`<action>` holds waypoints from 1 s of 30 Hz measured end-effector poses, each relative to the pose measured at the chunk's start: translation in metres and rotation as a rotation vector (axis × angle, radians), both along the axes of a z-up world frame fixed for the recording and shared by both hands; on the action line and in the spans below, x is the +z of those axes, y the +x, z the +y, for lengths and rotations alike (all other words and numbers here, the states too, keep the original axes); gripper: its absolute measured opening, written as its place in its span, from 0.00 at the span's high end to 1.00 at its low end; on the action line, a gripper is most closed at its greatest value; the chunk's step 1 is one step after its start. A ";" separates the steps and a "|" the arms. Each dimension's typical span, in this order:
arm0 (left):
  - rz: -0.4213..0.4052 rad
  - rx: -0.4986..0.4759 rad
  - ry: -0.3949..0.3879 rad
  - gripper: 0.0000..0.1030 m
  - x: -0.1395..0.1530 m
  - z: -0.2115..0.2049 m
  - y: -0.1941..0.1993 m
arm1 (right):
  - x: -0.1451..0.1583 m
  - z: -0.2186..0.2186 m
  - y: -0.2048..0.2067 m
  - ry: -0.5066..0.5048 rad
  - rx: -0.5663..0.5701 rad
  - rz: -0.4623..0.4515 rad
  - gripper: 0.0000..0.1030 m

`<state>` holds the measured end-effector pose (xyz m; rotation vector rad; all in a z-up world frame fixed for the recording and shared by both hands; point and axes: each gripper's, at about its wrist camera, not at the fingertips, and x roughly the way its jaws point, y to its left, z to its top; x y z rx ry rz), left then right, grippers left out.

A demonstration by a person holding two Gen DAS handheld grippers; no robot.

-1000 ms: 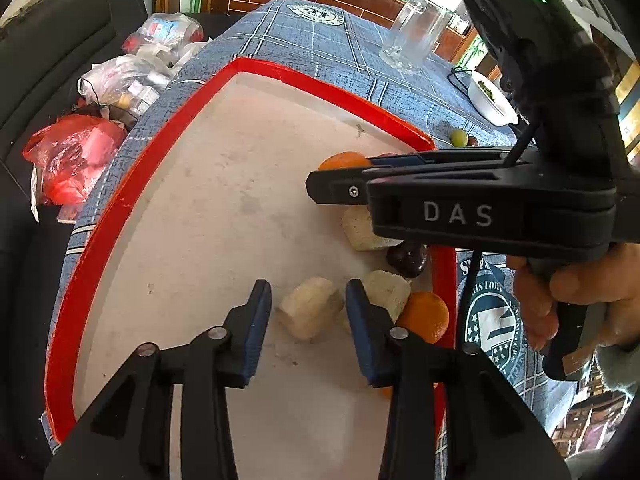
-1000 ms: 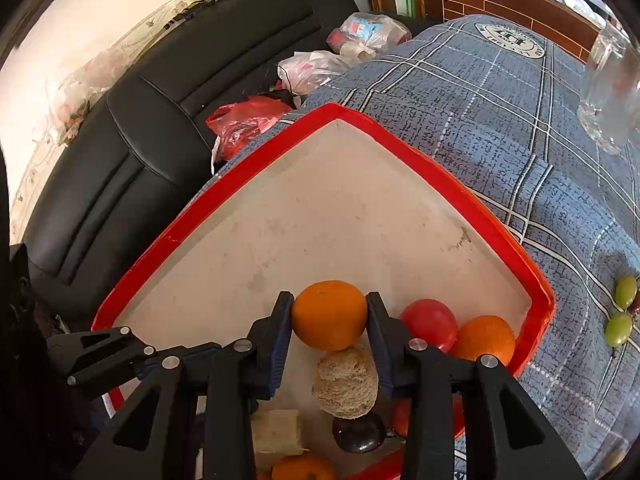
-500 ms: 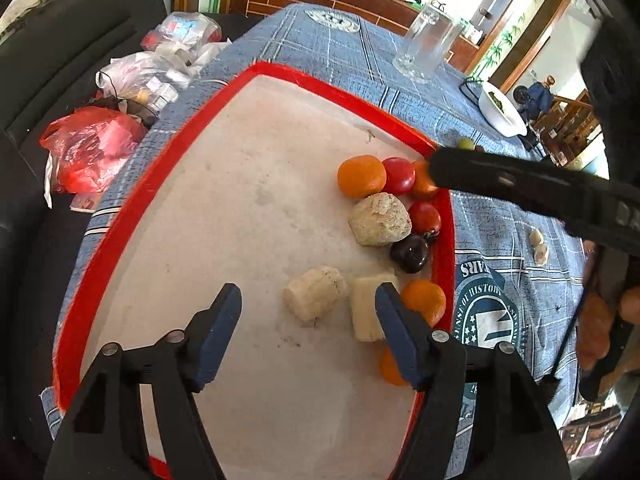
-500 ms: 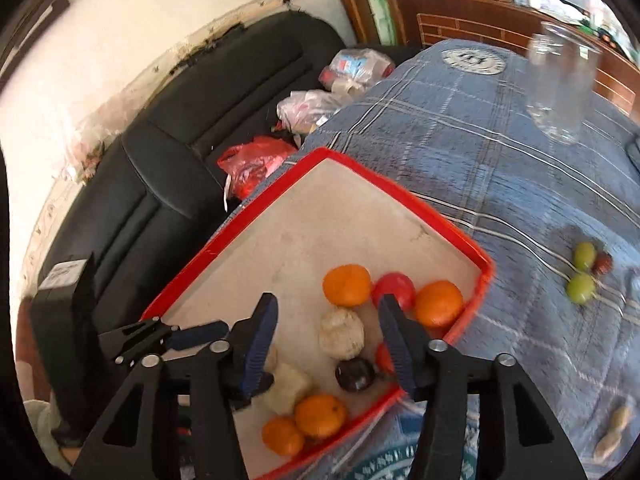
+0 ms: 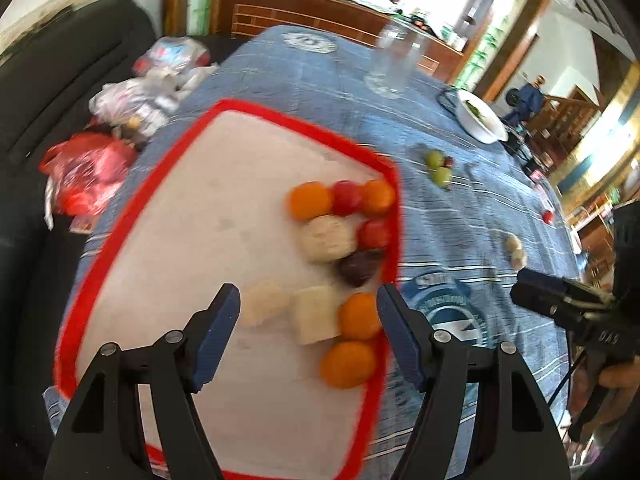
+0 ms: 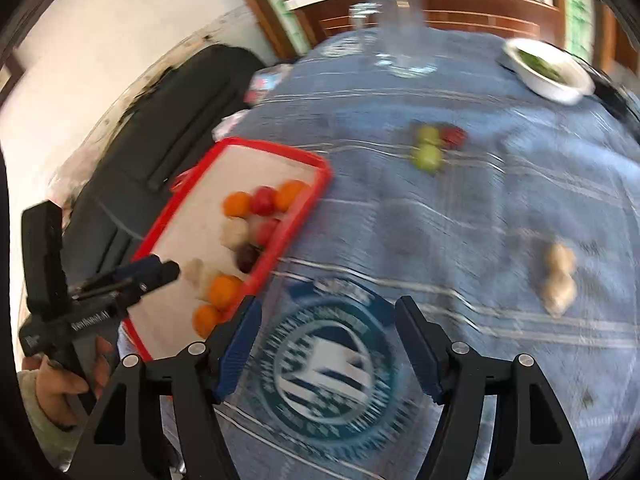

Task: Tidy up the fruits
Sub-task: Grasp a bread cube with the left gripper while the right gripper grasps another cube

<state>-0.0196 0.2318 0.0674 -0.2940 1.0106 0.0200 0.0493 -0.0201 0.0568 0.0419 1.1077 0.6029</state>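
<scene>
A red-rimmed tray (image 5: 168,168) on the blue cloth holds several fruits along its right side: oranges (image 5: 310,200), red fruits (image 5: 347,197), a dark plum (image 5: 357,267) and pale lumps (image 5: 327,238). My left gripper (image 5: 308,328) is open and empty above the tray's near right part. My right gripper (image 6: 328,344) is open and empty over the cloth's round emblem, right of the tray (image 6: 256,144). Green grapes (image 6: 427,148) with a red fruit (image 6: 454,135) and two pale pieces (image 6: 560,280) lie loose on the cloth.
A glass jar (image 6: 400,36) and a white bowl (image 6: 546,68) stand at the table's far side. Plastic bags (image 5: 140,92) lie on a black sofa (image 5: 60,80) left of the table. A small red fruit (image 5: 548,216) sits far right.
My right gripper let go of the orange in the tray, opened and swung right over the cloth. My left gripper opened wide and pulled back from the pale lump.
</scene>
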 end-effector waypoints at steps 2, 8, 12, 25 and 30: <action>-0.003 -0.043 -0.001 0.29 0.003 -0.018 0.008 | -0.001 -0.022 -0.003 -0.004 -0.043 -0.002 0.27; -0.007 -0.177 -0.013 0.28 0.014 -0.072 0.034 | -0.001 -0.078 -0.007 0.008 -0.167 -0.006 0.27; -0.007 -0.274 -0.014 0.28 0.018 -0.110 0.050 | -0.006 -0.115 -0.003 0.028 -0.263 0.011 0.27; 0.043 -0.453 0.032 0.28 0.007 -0.178 0.109 | -0.035 -0.137 0.036 0.025 -0.352 0.063 0.46; 0.079 -0.452 -0.033 0.28 0.002 -0.184 0.136 | -0.047 -0.133 0.061 0.047 -0.368 0.090 0.56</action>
